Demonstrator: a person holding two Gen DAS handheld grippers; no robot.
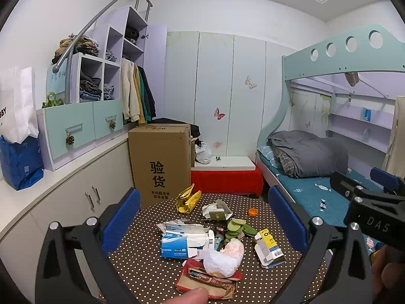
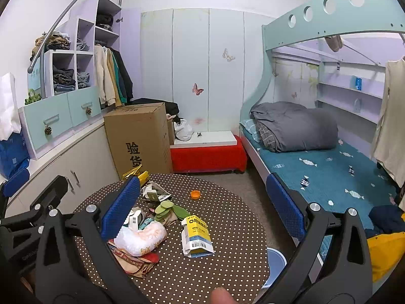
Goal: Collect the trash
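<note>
Crumpled white plastic bag (image 1: 222, 255) tops torn paper wrappers on the brown polka-dot round table (image 1: 141, 266); left gripper (image 1: 205, 217) and right gripper (image 2: 202, 202) fingers spread, holding nothing.

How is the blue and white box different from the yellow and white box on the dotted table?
The blue and white box is torn open and wide, while the yellow and white box is narrower with its flaps open. The first lies among the other trash; the second lies apart, toward the right edge of the table. Both are flattened cardboard, not held by any tongs.
</note>
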